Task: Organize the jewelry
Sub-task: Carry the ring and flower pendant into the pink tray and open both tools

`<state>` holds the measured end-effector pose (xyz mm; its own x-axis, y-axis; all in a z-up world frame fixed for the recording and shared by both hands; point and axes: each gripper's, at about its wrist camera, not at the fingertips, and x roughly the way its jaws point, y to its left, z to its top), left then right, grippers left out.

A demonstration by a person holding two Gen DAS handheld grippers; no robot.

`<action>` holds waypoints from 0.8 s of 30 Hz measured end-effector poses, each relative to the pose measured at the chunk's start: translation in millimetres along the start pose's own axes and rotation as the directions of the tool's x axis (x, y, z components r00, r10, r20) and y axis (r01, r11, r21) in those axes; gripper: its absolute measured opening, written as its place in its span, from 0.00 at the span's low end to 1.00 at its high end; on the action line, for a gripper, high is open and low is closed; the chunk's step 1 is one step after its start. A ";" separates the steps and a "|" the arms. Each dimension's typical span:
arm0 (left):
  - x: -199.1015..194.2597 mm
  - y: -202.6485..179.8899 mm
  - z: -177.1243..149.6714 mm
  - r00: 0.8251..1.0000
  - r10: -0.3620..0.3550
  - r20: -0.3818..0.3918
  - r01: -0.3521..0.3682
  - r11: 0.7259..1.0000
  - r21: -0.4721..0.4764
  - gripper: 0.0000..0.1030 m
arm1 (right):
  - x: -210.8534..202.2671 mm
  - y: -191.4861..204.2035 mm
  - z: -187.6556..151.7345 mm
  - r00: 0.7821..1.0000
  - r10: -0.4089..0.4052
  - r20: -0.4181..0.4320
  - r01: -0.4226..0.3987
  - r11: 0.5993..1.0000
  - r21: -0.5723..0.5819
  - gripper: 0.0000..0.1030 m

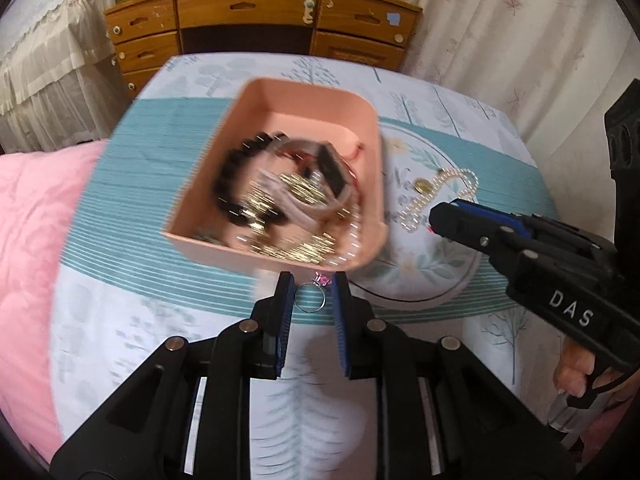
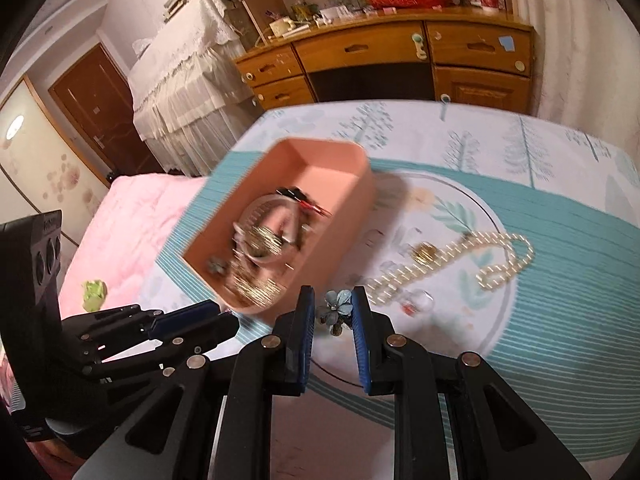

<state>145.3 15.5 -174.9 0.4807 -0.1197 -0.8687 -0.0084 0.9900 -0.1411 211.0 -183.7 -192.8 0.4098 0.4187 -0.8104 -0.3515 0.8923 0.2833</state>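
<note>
Two claws clamped: left claw [image 1: 311, 294] w/ ring [image 1: 310, 298], "DAS"-marked right claw [image 2: 333, 312] w/ flower piece [image 2: 335, 307].

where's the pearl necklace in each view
Left wrist: pearl necklace right of centre, on the cloth beside the pink box.
Right wrist: pearl necklace right of centre, again right of the pink box.
Shared landmark: wooden dresser behind.

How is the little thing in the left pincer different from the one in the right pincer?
The left gripper holds a thin silver ring with a small pink stone; the right gripper holds a blue flower-shaped piece. The ring is an open hoop; the flower has petals. Both are pinched at the fingertips.
</note>
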 end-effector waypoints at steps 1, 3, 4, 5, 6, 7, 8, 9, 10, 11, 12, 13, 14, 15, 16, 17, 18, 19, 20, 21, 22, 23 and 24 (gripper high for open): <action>-4.3 5.1 3.1 1.000 0.003 0.004 -0.003 1.000 0.004 0.16 | -0.8 6.2 3.8 1.000 0.003 0.009 -0.003 1.000 0.001 0.18; -12.2 15.0 9.8 1.000 0.007 0.014 -0.007 1.000 0.014 0.16 | -2.1 19.4 12.4 1.000 0.013 0.025 -0.013 1.000 0.002 0.18; -16.9 20.3 13.4 1.000 0.010 0.022 -0.011 1.000 0.016 0.16 | -3.0 25.7 16.3 0.999 0.017 0.033 -0.017 1.000 0.002 0.18; -19.7 23.9 16.9 1.000 0.009 0.029 -0.009 1.000 0.019 0.16 | -3.7 31.8 20.2 0.999 0.018 0.039 -0.018 1.000 0.001 0.18; -23.7 28.2 20.3 0.999 0.005 0.038 -0.006 1.000 0.024 0.16 | -3.7 38.3 24.8 0.999 0.019 0.048 -0.019 1.000 -0.001 0.18; -26.9 32.2 24.1 0.999 0.006 0.047 -0.008 0.999 0.031 0.16 | -3.4 44.0 29.4 0.998 0.017 0.058 -0.017 1.000 -0.002 0.18; -29.3 34.5 26.2 0.999 0.006 0.052 -0.008 0.999 0.036 0.16 | -4.1 47.6 32.2 0.998 0.016 0.065 -0.016 1.000 -0.001 0.18; -31.4 37.4 30.1 0.998 0.001 0.061 -0.004 0.999 0.044 0.16 | -4.3 52.1 35.8 0.997 0.013 0.076 -0.013 1.000 0.005 0.18; -32.6 39.6 34.7 0.998 -0.001 0.069 -0.003 0.998 0.056 0.16 | -4.3 53.9 38.5 0.996 0.014 0.083 -0.015 1.000 0.010 0.18; -32.7 40.2 38.9 0.997 0.000 0.076 -0.005 0.998 0.065 0.16 | -3.7 55.9 41.7 0.996 0.014 0.091 -0.016 1.000 0.019 0.18; -32.9 40.8 43.8 0.996 -0.003 0.085 -0.004 0.997 0.076 0.16 | -3.3 58.7 44.6 0.995 0.010 0.097 -0.013 1.000 0.026 0.18; -32.7 39.9 48.7 0.995 -0.004 0.095 -0.004 0.996 0.086 0.16 | -3.6 61.5 47.0 0.994 -0.001 0.107 -0.002 1.000 0.031 0.18; -33.3 40.5 53.8 0.994 -0.002 0.110 -0.009 0.995 0.098 0.16 | -4.2 63.5 49.3 0.993 -0.009 0.116 0.005 0.999 0.038 0.18; -33.4 39.8 57.2 0.993 0.000 0.121 -0.013 0.994 0.105 0.16 | -4.9 63.8 50.7 0.992 -0.011 0.122 0.005 0.999 0.046 0.18; -32.2 39.1 61.8 0.991 -0.002 0.131 -0.013 0.994 0.110 0.16 | -5.8 65.1 52.8 0.991 -0.012 0.130 0.004 0.998 0.059 0.18; -31.2 39.5 66.6 0.991 -0.006 0.137 -0.009 0.994 0.110 0.16 | -7.0 62.9 53.0 0.991 -0.010 0.136 0.000 0.998 0.068 0.18; -30.2 39.9 71.8 0.990 -0.012 0.141 -0.003 0.994 0.108 0.16 | -7.2 61.5 54.0 0.990 -0.006 0.139 -0.004 0.997 0.075 0.18; -29.1 40.2 77.0 0.990 -0.016 0.142 0.001 0.994 0.107 0.16 | -7.6 60.1 55.4 0.990 -0.006 0.143 -0.005 0.997 0.079 0.18; -27.0 39.6 80.7 0.990 -0.018 0.141 0.002 0.994 0.109 0.16 | -8.3 60.1 56.5 0.989 -0.012 0.148 0.000 0.997 0.081 0.18; -25.3 39.2 85.0 0.990 -0.018 0.139 0.002 0.994 0.110 0.16 | -8.8 60.4 57.7 0.988 -0.018 0.151 0.006 0.997 0.081 0.18; -22.5 38.8 87.5 0.991 -0.015 0.135 0.000 0.994 0.109 0.17 | -8.3 58.2 57.8 0.988 -0.019 0.150 0.006 0.996 0.083 0.19; -18.3 39.1 91.1 0.992 -0.011 0.124 -0.002 0.995 0.104 0.17 | -7.3 56.9 58.6 0.989 -0.019 0.143 0.006 0.996 0.094 0.23; -15.3 39.4 92.4 0.993 -0.006 0.114 -0.005 0.995 0.099 0.18 | -6.6 55.3 58.0 0.990 -0.022 0.139 0.007 0.994 0.106 0.40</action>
<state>218.6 63.3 -123.3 0.5779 -0.1162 -0.8078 0.0756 0.9932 -0.0888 237.6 -127.3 -142.1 0.5307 0.4185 -0.7370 -0.2574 0.9081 0.3304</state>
